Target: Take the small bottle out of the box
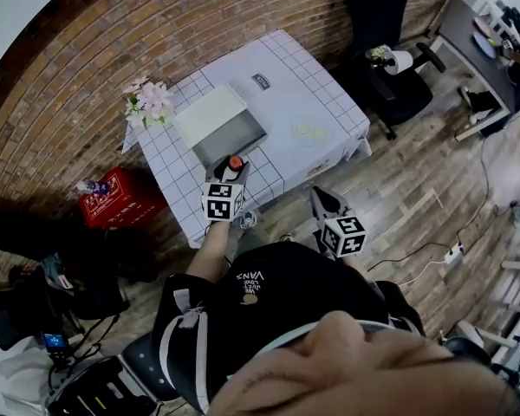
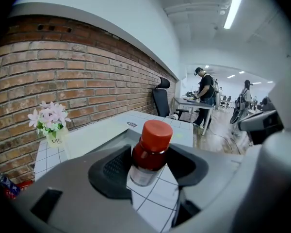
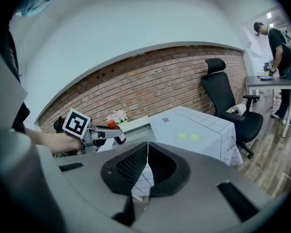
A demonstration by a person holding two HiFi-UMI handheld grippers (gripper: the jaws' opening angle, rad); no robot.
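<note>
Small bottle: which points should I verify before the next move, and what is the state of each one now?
1. Left gripper shut on the small bottle: ok.
2. Bottle clear of the box, held over the table: ok.
3. Red cap on the bottle: ok.
4. Bottle straight between the jaws: not ok, it leans slightly.
5. Right gripper shut, empty, apart from the bottle: ok.
6. Grip firm enough to carry: cannot tell.
</note>
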